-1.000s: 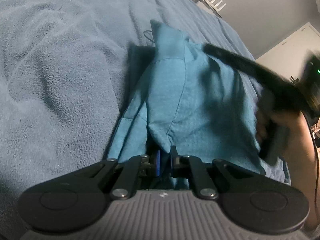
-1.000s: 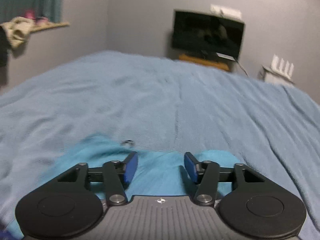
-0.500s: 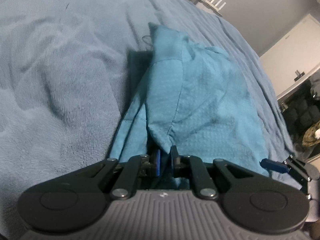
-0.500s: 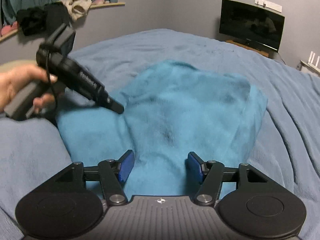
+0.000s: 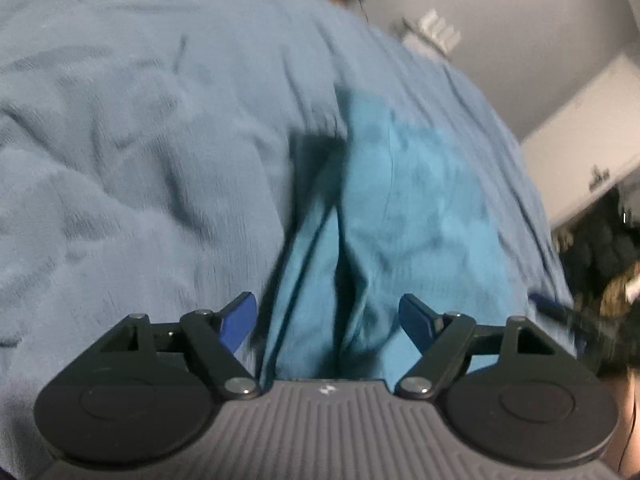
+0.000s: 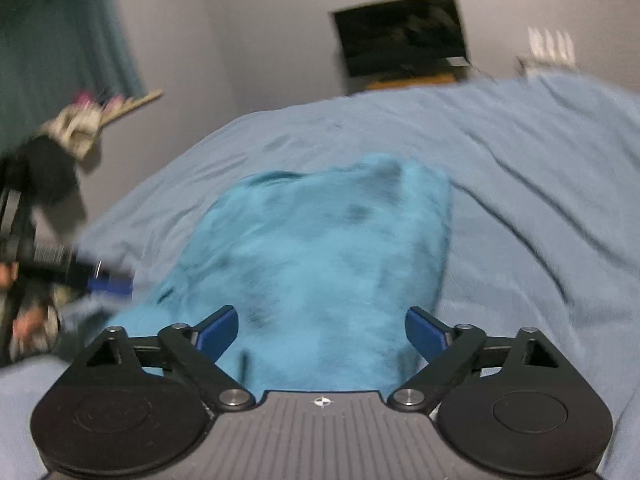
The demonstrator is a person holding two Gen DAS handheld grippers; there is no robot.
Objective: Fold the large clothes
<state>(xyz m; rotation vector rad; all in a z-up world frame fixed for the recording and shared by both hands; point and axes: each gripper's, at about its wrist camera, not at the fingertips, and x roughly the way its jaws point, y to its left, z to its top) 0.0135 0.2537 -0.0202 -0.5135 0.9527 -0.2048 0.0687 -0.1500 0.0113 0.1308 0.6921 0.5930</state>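
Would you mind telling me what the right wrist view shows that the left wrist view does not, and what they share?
Only the right wrist view shows the dark TV screen on the far wall, the teal curtain and the person's hand with the left gripper. Only the left wrist view shows the white door and the garment's folded side edges. Both show the teal garment on the blue blanket, the white router, and their own jaws opening, not pressing cloth: left gripper, right gripper.

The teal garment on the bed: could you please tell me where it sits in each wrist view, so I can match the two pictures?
Left wrist view: the teal garment runs from centre down between the blue fingertips, slightly right of the middle.
Right wrist view: the teal garment fills the centre, reaching down between the fingertips.
Shared landmark: the white router beyond the blue blanket.
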